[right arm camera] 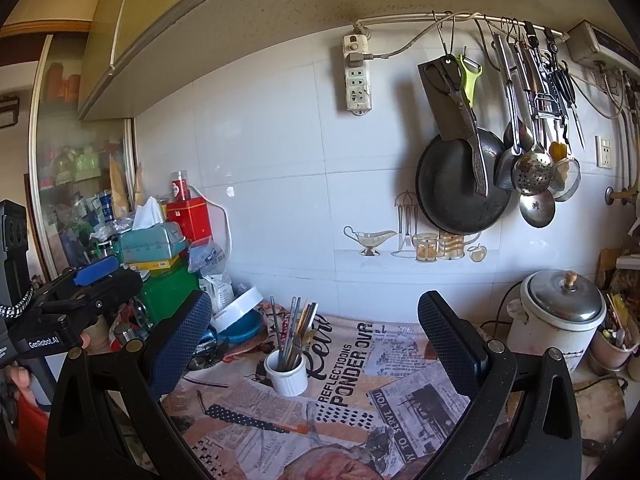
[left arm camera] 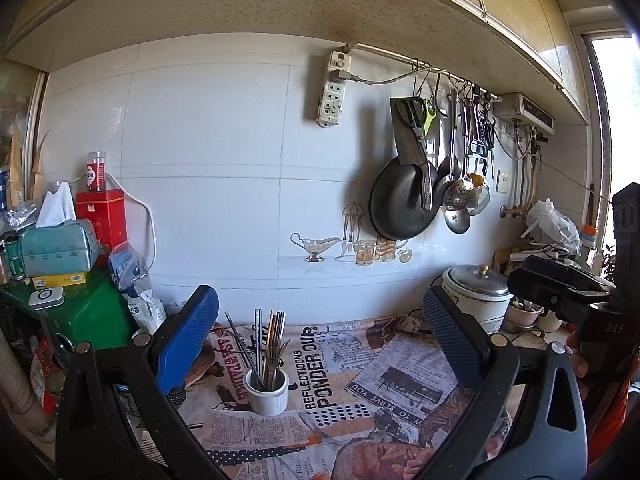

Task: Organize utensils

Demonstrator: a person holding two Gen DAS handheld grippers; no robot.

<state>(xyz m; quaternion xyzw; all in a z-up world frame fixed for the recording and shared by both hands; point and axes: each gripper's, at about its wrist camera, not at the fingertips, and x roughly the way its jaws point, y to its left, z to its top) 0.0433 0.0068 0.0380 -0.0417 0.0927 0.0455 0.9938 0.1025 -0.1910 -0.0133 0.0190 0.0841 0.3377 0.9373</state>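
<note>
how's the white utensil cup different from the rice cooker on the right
The utensil cup is small, open-topped and holds upright chopsticks; the rice cooker is far bigger and closed by a metal lid with a knob. The cup stands on the newsprint cloth, the cooker beyond its edge. Both are white and round.

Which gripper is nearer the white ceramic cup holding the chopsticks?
Left, narrowly. The white ceramic cup sits between the left gripper jaws, left of centre; the right gripper sees it slightly farther ahead.
</note>
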